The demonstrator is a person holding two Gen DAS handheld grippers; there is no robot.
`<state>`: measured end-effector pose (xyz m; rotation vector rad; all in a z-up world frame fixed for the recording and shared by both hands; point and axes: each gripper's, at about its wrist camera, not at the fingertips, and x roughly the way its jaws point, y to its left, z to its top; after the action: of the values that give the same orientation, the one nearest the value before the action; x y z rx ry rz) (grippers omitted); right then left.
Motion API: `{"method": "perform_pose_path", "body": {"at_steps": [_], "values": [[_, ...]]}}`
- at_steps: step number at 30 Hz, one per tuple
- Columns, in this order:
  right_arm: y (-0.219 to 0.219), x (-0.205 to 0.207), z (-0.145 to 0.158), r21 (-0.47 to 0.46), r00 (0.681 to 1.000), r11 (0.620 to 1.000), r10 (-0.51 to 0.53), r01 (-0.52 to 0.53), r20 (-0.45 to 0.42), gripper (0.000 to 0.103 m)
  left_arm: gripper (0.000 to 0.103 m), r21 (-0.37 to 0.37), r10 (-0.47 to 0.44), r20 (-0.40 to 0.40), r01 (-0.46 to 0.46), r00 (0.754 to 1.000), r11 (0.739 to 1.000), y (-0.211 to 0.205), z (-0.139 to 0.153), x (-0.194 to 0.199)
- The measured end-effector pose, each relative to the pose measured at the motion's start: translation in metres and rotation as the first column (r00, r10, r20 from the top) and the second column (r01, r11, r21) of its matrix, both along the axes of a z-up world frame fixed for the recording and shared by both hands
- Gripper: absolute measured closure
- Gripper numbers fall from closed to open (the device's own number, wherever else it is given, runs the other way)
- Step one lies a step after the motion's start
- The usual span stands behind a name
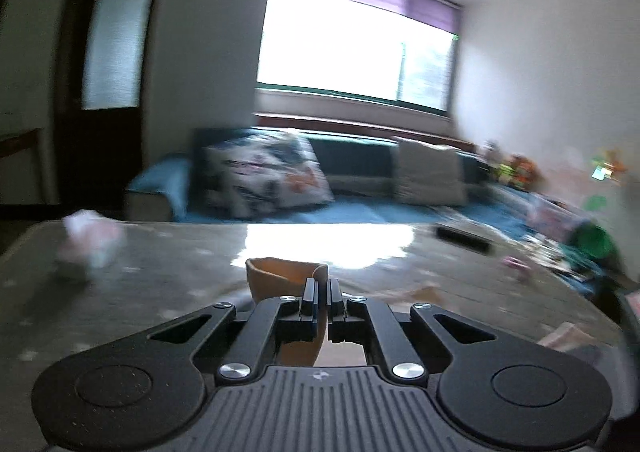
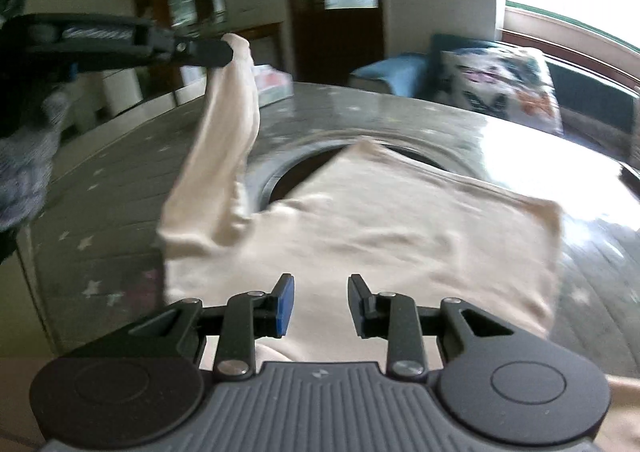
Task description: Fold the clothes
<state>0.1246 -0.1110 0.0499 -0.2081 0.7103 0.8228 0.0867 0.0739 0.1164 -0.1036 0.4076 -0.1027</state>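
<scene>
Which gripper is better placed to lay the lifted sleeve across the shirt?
Left. The left gripper is shut on the sleeve, raised above the shirt. The right gripper hovers open, holding nothing.

Table [image 2: 120,188] left half bare; lifted sleeve [image 2: 228,104] blocks centre; right clutter [image 1: 560,236], blurred.

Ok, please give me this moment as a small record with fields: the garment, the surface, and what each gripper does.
garment: cream shirt, mostly flat, one sleeve lifted
surface: grey table with star pattern
left gripper: shut on the sleeve, holding it up above the table
right gripper: open, holding nothing, low over the near edge of the shirt
background: sofa with cushions under a window
</scene>
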Motion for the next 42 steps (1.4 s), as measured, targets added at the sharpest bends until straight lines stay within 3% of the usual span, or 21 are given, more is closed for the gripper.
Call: {"method": "perform_pose_path", "body": {"at_steps": [6,8,10,16,23,28,32,34,42], "values": [[-0.04,0.003,-0.013,-0.006,0.994,0.995,-0.099,0.099,-0.036,0.074,0.094,0.02,-0.197,-0.094,0.199,0.976,0.98,-0.049,-0.024,0.008],[-0.048,0.005,-0.017,-0.01,0.992,0.993,-0.119,0.119,-0.051,0.074,0.09,0.054,-0.219,-0.114,0.226,0.969,0.973,-0.052,-0.032,0.002],[-0.057,0.005,-0.02,-0.011,0.989,0.991,-0.136,0.136,-0.062,0.073,0.068,0.08,-0.202,-0.124,0.213,0.971,0.974,-0.043,-0.037,-0.003],[-0.074,0.003,-0.015,0.026,0.981,0.984,-0.171,0.174,-0.087,0.073,0.056,0.121,-0.054,-0.176,0.076,0.983,0.99,0.007,-0.062,-0.015],[-0.074,0.01,-0.012,0.112,0.971,0.972,-0.19,0.207,-0.142,0.073,0.052,0.109,0.073,-0.242,-0.048,0.967,0.993,0.044,-0.09,-0.043],[-0.059,0.011,-0.027,0.066,0.962,0.974,-0.203,0.218,-0.183,0.073,0.048,0.088,0.067,-0.267,-0.046,0.961,0.995,0.044,-0.101,-0.055],[-0.051,0.006,-0.025,0.031,0.968,0.975,-0.214,0.219,-0.133,0.074,0.046,0.077,0.05,-0.269,-0.03,0.962,0.997,0.041,-0.102,-0.063],[-0.05,0.003,-0.016,0.027,0.972,0.976,-0.214,0.218,-0.097,0.095,0.046,0.086,0.046,-0.273,-0.023,0.961,0.996,0.038,-0.104,-0.061],[-0.046,-0.006,0.016,0.013,0.976,0.977,-0.214,0.213,0.048,0.099,0.047,0.187,0.046,-0.269,0.006,0.962,0.982,0.025,-0.108,-0.059]]}}
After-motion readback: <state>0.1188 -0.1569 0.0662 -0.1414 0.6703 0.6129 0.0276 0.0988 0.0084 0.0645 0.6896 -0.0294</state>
